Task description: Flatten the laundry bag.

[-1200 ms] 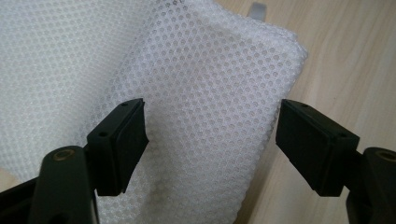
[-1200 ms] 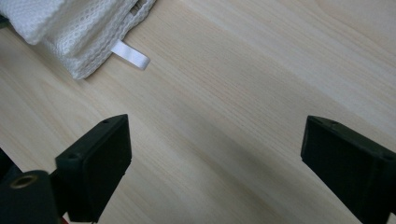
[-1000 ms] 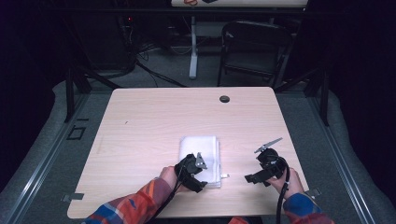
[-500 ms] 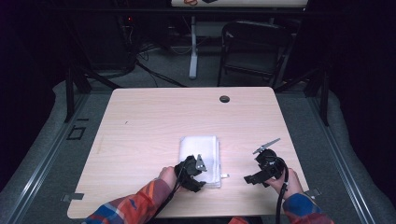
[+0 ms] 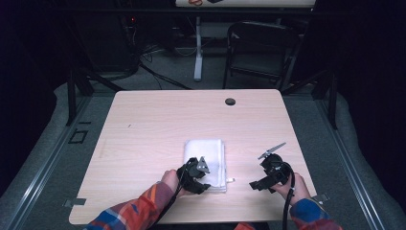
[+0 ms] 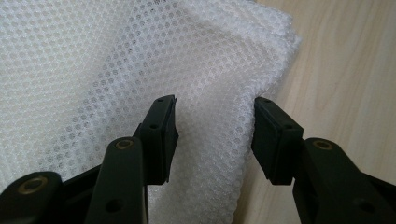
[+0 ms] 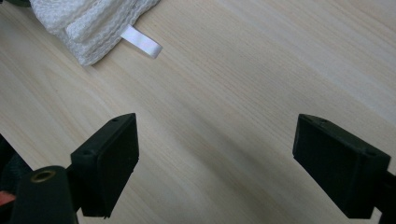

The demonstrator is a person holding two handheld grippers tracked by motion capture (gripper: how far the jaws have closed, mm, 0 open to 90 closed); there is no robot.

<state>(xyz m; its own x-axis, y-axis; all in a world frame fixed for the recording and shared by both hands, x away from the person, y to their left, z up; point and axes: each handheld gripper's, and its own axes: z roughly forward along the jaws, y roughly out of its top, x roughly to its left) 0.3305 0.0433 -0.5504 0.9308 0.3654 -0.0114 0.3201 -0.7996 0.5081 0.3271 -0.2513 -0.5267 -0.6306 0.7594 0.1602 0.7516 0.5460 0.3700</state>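
A folded white mesh cloth (image 5: 206, 155) lies on the light wood table (image 5: 158, 129), near its front edge. My left gripper (image 5: 198, 172) hovers over the cloth's near end, open, its jaws straddling a fold of the mesh cloth (image 6: 140, 70) close to one edge. The left gripper (image 6: 215, 135) has cloth between its jaws but does not pinch it. My right gripper (image 5: 263, 172) stands to the right of the cloth, wide open above bare wood. In the right gripper view, the right gripper (image 7: 219, 163) faces the table, with the cloth's corner (image 7: 88, 23) and its white tag (image 7: 141, 42) at the upper left.
A small dark round grommet (image 5: 230, 101) sits near the table's far edge. Beyond the table stand a dark chair (image 5: 261, 52) and a white post (image 5: 197, 48) on the grey floor.
Both hands have hardly moved. My left gripper has shifted slightly over the cloth's near end.
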